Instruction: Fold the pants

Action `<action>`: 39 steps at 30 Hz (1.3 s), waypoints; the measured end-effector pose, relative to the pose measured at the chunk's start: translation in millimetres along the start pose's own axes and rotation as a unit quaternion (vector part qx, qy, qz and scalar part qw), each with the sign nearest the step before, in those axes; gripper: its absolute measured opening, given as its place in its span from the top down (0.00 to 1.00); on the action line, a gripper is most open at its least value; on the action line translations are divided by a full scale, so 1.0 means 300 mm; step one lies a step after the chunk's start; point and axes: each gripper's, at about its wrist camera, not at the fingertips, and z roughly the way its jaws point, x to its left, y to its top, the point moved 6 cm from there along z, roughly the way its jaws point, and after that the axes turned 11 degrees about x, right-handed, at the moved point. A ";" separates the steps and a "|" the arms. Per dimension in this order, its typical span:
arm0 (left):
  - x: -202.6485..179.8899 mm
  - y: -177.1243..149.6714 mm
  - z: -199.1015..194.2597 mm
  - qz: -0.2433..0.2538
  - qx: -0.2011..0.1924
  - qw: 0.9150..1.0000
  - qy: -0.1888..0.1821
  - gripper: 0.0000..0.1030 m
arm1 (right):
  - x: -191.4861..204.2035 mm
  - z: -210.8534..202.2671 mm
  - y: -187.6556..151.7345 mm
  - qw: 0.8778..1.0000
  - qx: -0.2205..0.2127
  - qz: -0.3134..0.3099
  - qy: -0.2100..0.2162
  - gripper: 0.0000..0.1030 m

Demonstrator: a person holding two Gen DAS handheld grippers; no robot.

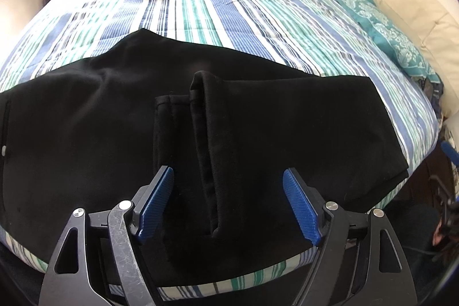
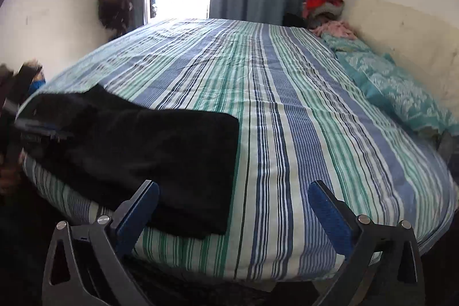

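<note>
Black pants (image 1: pixel 114 111) lie folded on a striped bed near its front edge. Their leg ends (image 1: pixel 198 134) are laid back over the top, hems pointing away from me. My left gripper (image 1: pixel 228 177) is open just above these leg ends, with the fabric lying between its blue pads (image 1: pixel 156 202) but not pinched. In the right wrist view the pants (image 2: pixel 160 151) lie at the left, and my right gripper (image 2: pixel 233 187) is open and empty over the bed's front edge, beside the folded right end of the pants. The left gripper shows there at the far left (image 2: pixel 37 131).
The striped blue, green and white bedspread (image 2: pixel 287 111) covers the bed. Teal patterned pillows (image 2: pixel 401 88) and pink cloth (image 2: pixel 335 29) lie along the cream headboard (image 2: pixel 401 30) on the right. A clothes pile (image 2: pixel 322 6), curtains and a bright doorway are at the back.
</note>
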 end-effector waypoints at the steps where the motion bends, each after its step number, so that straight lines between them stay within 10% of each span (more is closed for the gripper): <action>1: -0.002 0.001 0.003 0.001 0.000 1.000 0.002 0.21 | 0.034 -0.006 -0.021 1.000 0.003 -0.027 -0.005 0.00; 12: -0.001 0.002 0.013 0.006 -0.002 1.000 0.011 0.21 | -0.018 0.198 -0.038 0.997 0.075 -0.010 -0.027 0.07; 18: 0.016 -0.009 0.028 0.024 -0.001 0.997 0.079 0.18 | -0.039 0.226 -0.078 0.990 0.118 -0.040 -0.067 0.03; 26: 0.173 -0.023 -0.052 -0.062 -0.004 0.998 0.008 0.16 | -0.038 0.066 -0.041 0.993 0.101 0.011 -0.052 0.03; 30: 0.262 -0.026 -0.089 -0.104 -0.015 0.994 0.009 0.16 | 0.056 -0.035 0.070 0.995 0.038 0.044 0.079 0.03; 34: 0.356 -0.044 -0.127 -0.133 -0.021 0.991 0.018 0.16 | 0.213 0.045 0.165 0.971 0.037 0.103 0.212 0.03; 39: 0.481 -0.086 -0.182 -0.158 -0.022 0.986 0.041 0.16 | 0.463 0.259 0.155 0.957 0.102 0.098 0.254 0.03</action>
